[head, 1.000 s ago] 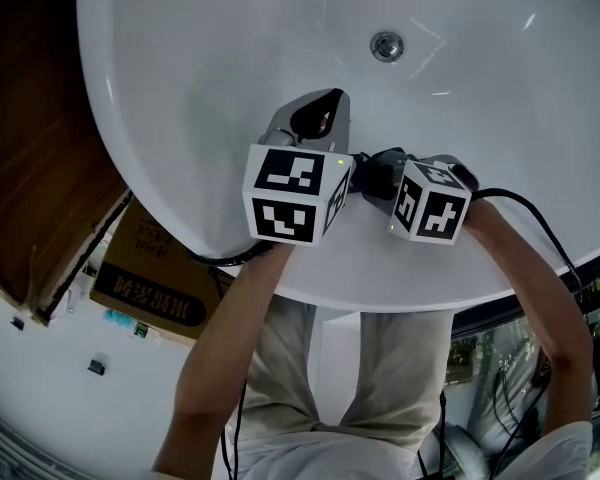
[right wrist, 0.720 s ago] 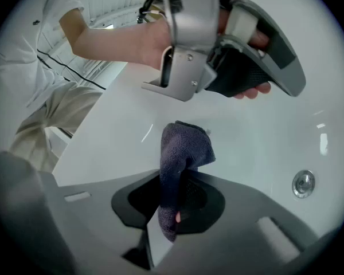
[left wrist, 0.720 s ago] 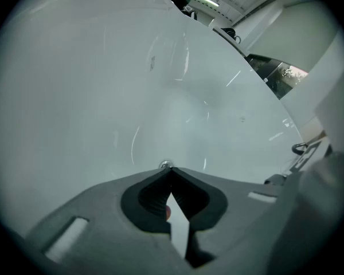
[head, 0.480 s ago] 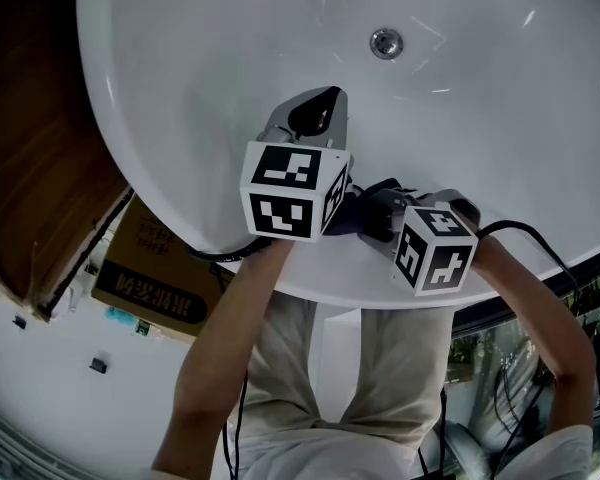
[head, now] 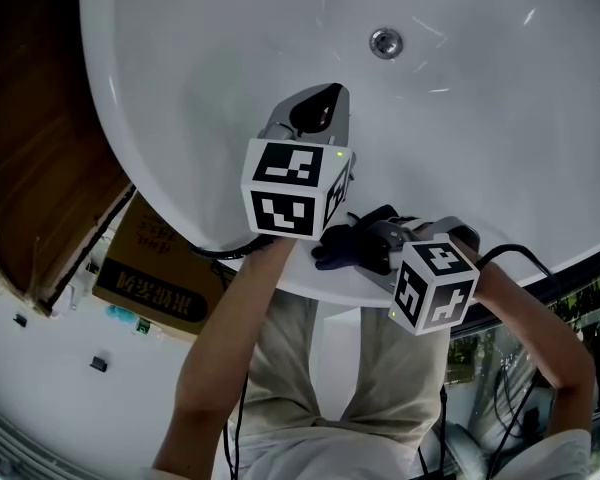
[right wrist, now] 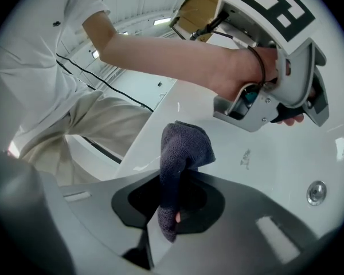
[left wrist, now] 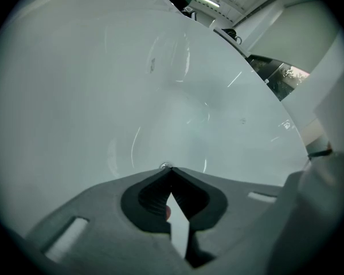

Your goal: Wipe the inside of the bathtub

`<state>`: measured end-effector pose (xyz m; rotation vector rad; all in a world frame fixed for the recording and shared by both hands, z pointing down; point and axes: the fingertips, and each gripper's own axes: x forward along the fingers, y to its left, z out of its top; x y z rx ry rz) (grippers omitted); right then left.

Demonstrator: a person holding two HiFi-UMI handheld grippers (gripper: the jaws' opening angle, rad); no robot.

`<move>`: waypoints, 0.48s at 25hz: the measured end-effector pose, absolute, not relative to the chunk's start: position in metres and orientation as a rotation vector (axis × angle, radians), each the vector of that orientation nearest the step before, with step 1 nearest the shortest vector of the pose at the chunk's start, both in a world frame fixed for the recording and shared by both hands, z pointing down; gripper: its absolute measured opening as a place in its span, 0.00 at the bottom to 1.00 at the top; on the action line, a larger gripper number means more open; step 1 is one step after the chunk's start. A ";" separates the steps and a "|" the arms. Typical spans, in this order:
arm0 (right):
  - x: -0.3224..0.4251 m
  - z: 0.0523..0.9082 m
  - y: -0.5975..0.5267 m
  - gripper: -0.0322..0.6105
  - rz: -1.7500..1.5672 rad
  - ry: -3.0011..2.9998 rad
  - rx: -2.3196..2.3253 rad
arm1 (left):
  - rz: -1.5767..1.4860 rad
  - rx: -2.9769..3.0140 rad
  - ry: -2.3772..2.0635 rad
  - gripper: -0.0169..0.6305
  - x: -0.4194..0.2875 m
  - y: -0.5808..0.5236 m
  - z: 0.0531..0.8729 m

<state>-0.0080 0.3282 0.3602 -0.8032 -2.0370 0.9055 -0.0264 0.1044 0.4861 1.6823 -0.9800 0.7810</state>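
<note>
Beside the bathtub (head: 180, 88), at the left of the head view, a printed cardboard box (head: 145, 280) lies on the pale floor (head: 40, 408), partly under the tub's rim. A brown wooden panel (head: 30, 168) stands further left. A black cable (head: 540, 258) runs from the right tongs (right wrist: 178, 176) past the person's forearm.

The white basin holds nothing loose; only the round metal drain (head: 385, 43) shows on its bottom.

The left tongs (left wrist: 171, 169) point into the basin above its inner wall. Their tips are closed together with nothing between them. A hand (right wrist: 241, 73) grips their handle.

The right tongs are clamped on a dark knitted cloth (right wrist: 183, 148), which stands up bunched from between the tips. They sit over the tub's near rim, just beside and below the left tongs, so the cloth is at the rim, not down in the basin.
</note>
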 end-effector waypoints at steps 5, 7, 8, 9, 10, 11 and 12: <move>-0.006 0.344 0.333 0.13 0.896 -2.052 -0.830 | 0.788 1.692 -0.974 0.02 -0.022 0.103 0.481; -0.004 0.335 0.336 0.13 0.887 -2.060 -0.857 | 0.791 1.696 -0.973 0.02 -0.020 0.103 0.479; -0.004 0.329 0.338 0.13 0.882 -2.067 -0.872 | 0.792 1.698 -0.973 0.02 -0.020 0.103 0.479; -0.003 0.324 0.340 0.13 0.880 -2.075 -0.888 | 0.793 1.699 -0.975 0.02 -0.019 0.102 0.478; -0.003 0.318 0.341 0.13 0.885 -2.080 -0.905 | 0.794 1.700 -0.976 0.02 -0.019 0.102 0.477; -0.001 0.312 0.343 0.13 0.898 -2.086 -0.923 | 0.795 1.701 -0.977 0.02 -0.018 0.102 0.476; 0.000 0.306 0.344 0.13 0.919 -2.096 -0.943 | 0.796 1.703 -0.978 0.02 -0.017 0.102 0.475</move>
